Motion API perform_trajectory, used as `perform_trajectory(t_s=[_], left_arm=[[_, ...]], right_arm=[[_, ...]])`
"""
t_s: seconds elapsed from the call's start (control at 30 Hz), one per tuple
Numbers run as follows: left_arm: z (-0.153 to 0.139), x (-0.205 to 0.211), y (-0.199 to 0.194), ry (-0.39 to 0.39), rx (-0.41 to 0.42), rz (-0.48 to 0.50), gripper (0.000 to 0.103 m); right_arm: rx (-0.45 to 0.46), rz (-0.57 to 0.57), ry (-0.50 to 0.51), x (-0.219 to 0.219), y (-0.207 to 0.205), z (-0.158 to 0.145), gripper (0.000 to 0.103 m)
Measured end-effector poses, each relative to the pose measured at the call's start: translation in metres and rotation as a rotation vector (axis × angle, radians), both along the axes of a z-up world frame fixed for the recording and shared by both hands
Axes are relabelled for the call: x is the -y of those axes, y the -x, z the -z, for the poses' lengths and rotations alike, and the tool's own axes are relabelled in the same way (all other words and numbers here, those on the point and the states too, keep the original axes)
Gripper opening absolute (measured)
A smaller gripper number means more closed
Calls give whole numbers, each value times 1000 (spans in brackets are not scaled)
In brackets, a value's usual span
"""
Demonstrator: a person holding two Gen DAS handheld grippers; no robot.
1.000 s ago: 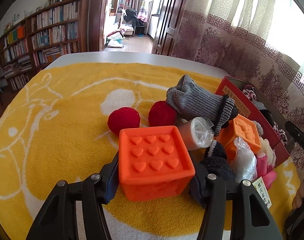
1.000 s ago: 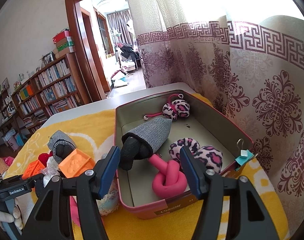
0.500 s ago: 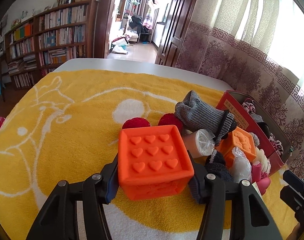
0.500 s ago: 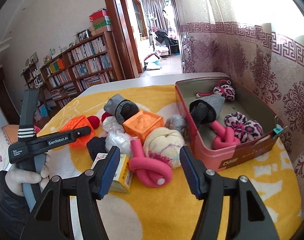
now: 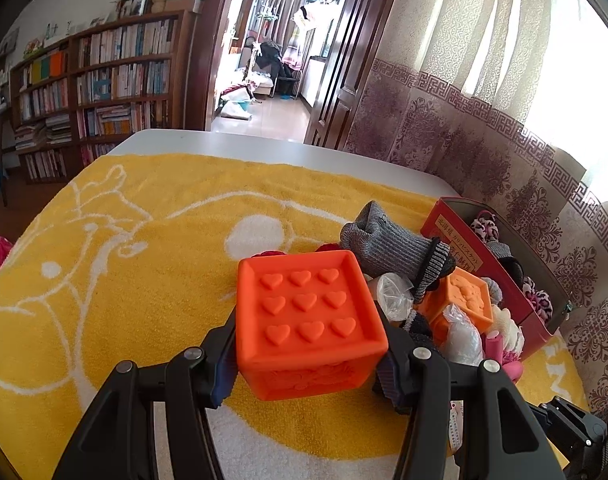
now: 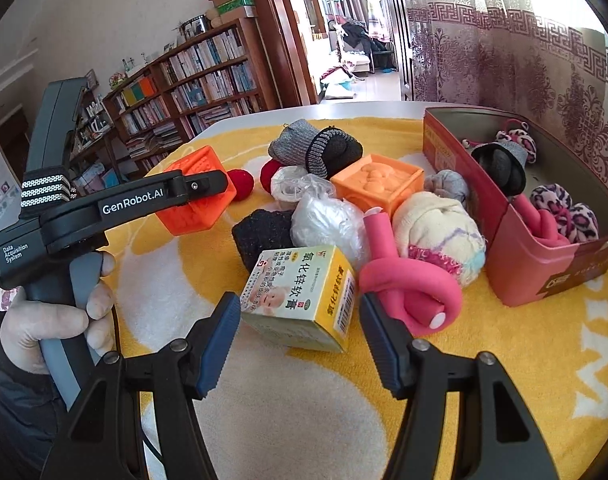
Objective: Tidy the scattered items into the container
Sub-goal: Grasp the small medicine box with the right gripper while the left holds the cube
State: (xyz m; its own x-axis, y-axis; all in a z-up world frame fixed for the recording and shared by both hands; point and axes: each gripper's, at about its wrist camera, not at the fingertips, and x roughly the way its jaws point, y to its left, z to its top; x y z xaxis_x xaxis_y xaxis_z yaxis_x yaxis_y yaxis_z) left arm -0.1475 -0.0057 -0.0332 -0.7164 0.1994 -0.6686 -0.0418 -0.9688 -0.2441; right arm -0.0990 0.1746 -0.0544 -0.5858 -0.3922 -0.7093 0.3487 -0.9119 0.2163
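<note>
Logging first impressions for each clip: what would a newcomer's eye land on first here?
First, the orange heart-embossed cube, clamped in the left gripper above the yellow towel. Next, the right gripper, jaws open, facing the small ointment box at the near edge of the clutter. The red tin at the right already holds a few soft items.

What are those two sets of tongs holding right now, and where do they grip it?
The left tongs clamp the orange heart cube by its two opposite side faces. The right tongs are open and hold nothing; a small yellow box sits between them.
</note>
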Motion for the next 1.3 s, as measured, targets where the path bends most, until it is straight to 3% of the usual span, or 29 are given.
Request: perform_trajectory(t_s=[0.2, 0.4, 0.47, 0.8, 1.3], left_arm=[[0, 0, 0, -2, 1, -2, 59], [1, -3, -1, 4, 2, 9, 59], [2, -4, -1, 5, 3, 9, 59], [3, -6, 0, 13, 7, 10, 59], [-11, -9, -2, 24, -19, 11, 59]], right_arm=[[-6, -13, -24, 10, 0, 0, 73], [32, 17, -54, 10, 10, 11, 73], [37, 29, -65, 8, 10, 12, 62], [-26, 26, 12, -4, 0, -3, 59], [-144, 178, 127, -67, -6, -45, 56]])
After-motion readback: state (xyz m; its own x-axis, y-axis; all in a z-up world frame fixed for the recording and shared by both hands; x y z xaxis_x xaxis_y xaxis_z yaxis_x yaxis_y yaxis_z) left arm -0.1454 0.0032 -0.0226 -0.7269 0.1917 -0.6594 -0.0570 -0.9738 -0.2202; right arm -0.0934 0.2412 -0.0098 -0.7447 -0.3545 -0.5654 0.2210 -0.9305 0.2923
